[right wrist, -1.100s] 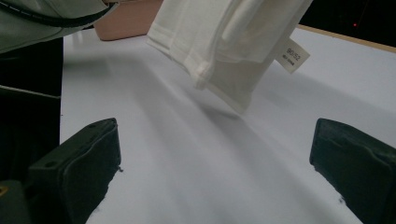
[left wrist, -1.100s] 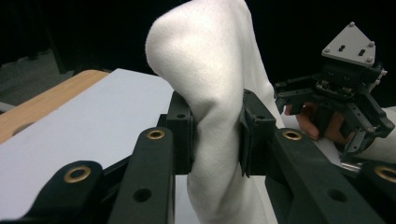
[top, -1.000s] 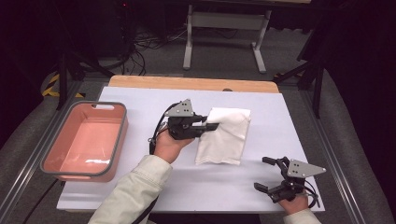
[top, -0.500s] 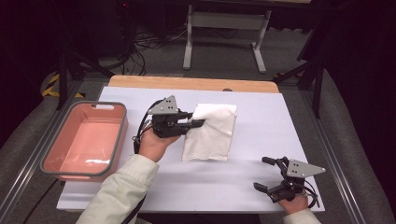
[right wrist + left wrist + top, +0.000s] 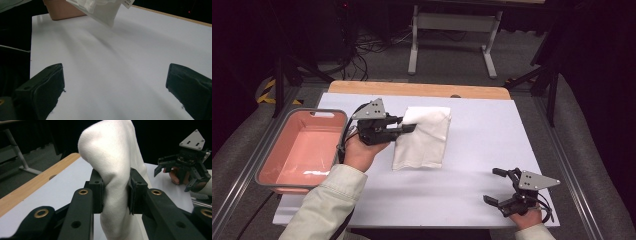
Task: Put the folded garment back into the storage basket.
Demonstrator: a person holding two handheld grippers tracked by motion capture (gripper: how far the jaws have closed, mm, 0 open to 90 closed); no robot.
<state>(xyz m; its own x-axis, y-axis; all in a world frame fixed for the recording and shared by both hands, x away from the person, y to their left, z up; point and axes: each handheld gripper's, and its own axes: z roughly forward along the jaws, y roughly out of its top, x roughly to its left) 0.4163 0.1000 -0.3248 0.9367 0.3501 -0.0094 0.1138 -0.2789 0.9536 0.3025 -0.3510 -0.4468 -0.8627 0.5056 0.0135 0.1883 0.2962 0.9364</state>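
The left hand-held gripper pinches the white cloth at its left edge, mid-bench, right of the pink bin. The right hand-held gripper rests wide and empty, near right.

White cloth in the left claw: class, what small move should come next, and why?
Probably carry the white cloth further left toward the pink tub. The left claw is shut on a fold of it, most of it hangs lifted, and the right claw rests open, apart from it.
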